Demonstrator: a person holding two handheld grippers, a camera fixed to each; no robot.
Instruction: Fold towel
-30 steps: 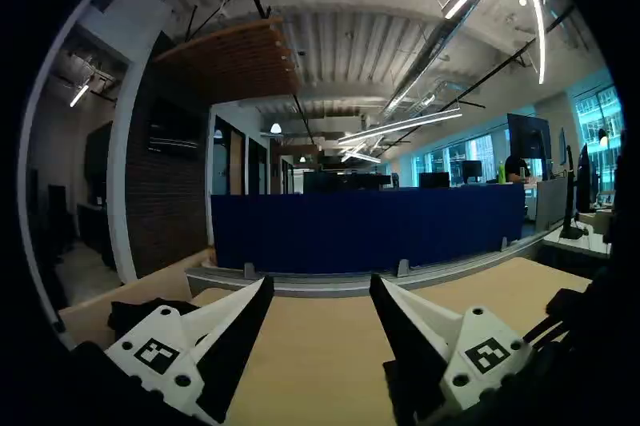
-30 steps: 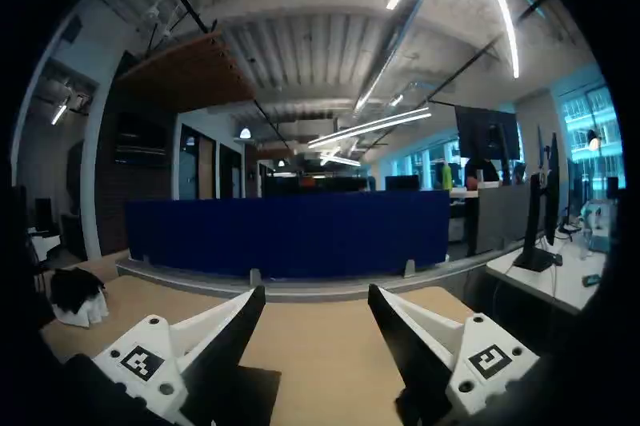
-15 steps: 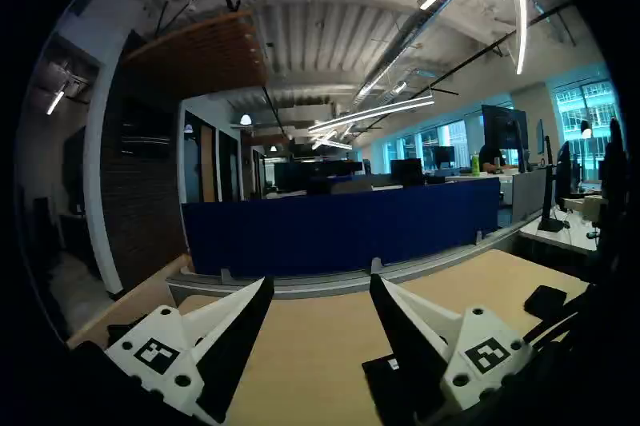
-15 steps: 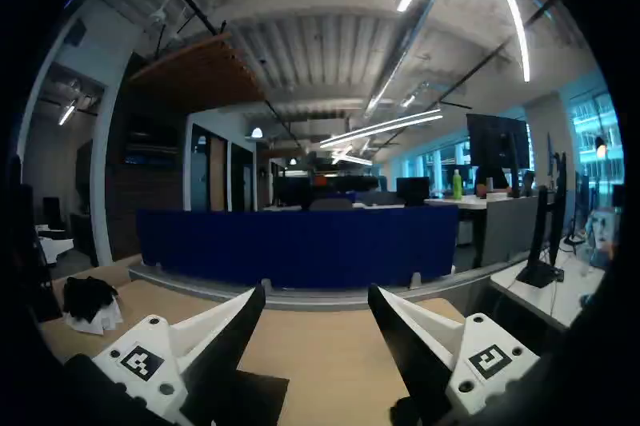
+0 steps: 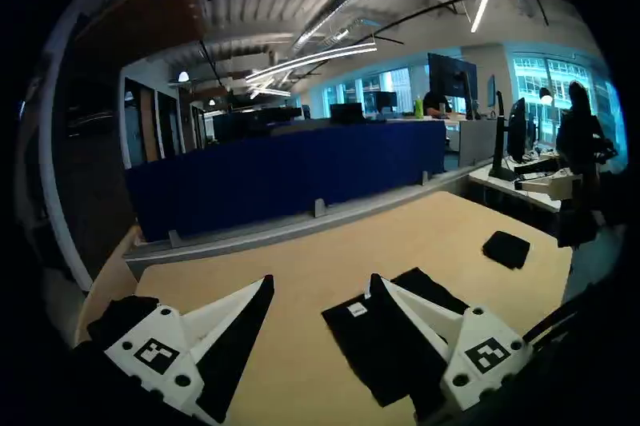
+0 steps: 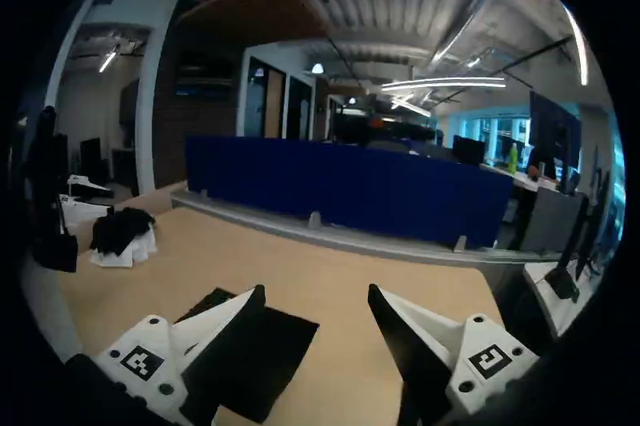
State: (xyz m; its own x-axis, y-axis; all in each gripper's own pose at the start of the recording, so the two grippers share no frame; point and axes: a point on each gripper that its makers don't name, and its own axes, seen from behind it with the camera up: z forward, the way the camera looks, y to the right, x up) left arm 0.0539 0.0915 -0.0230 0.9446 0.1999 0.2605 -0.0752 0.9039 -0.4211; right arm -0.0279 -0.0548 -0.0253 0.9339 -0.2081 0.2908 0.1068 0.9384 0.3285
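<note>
Black against pale wood, the towel (image 5: 352, 344) lies flat on the near part of the desk (image 5: 360, 234). It sits just right of the left gripper (image 5: 320, 280) and left of the right gripper (image 6: 316, 290). Both pairs of fingers stand wide apart, holding nothing. The likely trouble is the thin cloth: fingers closing at its edge could scrape the desk, catch one layer only, or drag the towel askew. Dark fabric also hides the corners, so a fold may land uneven.
</note>
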